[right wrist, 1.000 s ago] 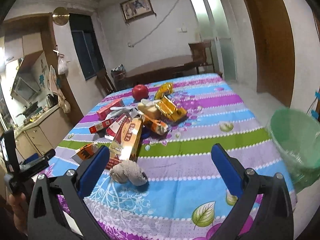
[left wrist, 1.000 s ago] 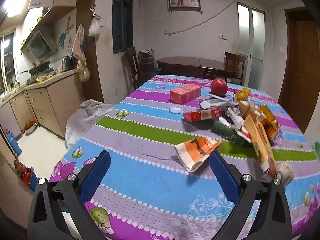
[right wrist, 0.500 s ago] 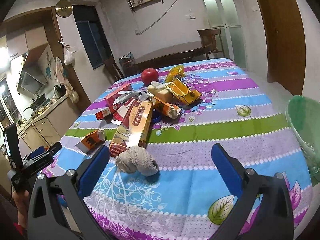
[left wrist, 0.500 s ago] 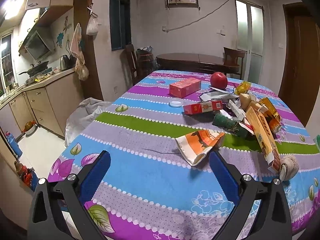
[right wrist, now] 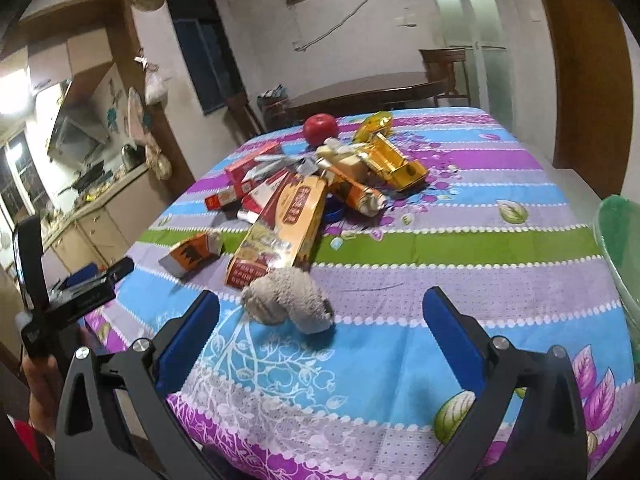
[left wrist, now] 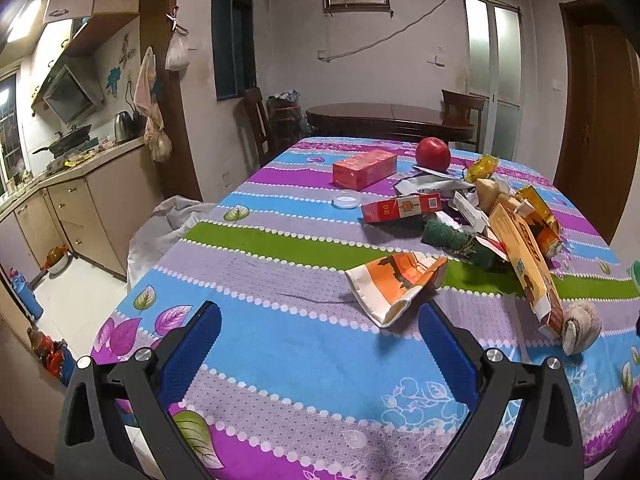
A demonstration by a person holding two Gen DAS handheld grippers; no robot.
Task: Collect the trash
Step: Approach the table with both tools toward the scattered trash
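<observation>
The left gripper (left wrist: 318,322) hangs over the near edge of the table with its blue fingers (left wrist: 192,344) spread wide and nothing between them; just beyond its right finger lies a crumpled orange-and-white wrapper (left wrist: 396,286) on the striped tablecloth (left wrist: 280,336). The right gripper (right wrist: 320,318) is likewise spread wide and empty, low over the near end of the cloth, and a grey woolly wad (right wrist: 288,300) sits on the cloth between its fingertips, slightly beyond them. Touching the far side of that wad is a long yellow-and-red carton (right wrist: 284,224), lying flat. To its left rests the same orange wrapper (right wrist: 192,254). Farther off, the rest of the litter is heaped together: a red cigarette pack (left wrist: 402,208), a dark green roll (left wrist: 460,240), an open gold box (right wrist: 396,162) and a squashed orange tube (right wrist: 360,194). A red box (left wrist: 364,169) lies apart at the far left, and a red apple (left wrist: 433,153) stands behind the pile. A green basin (right wrist: 620,256) shows at the right edge, off the table.
</observation>
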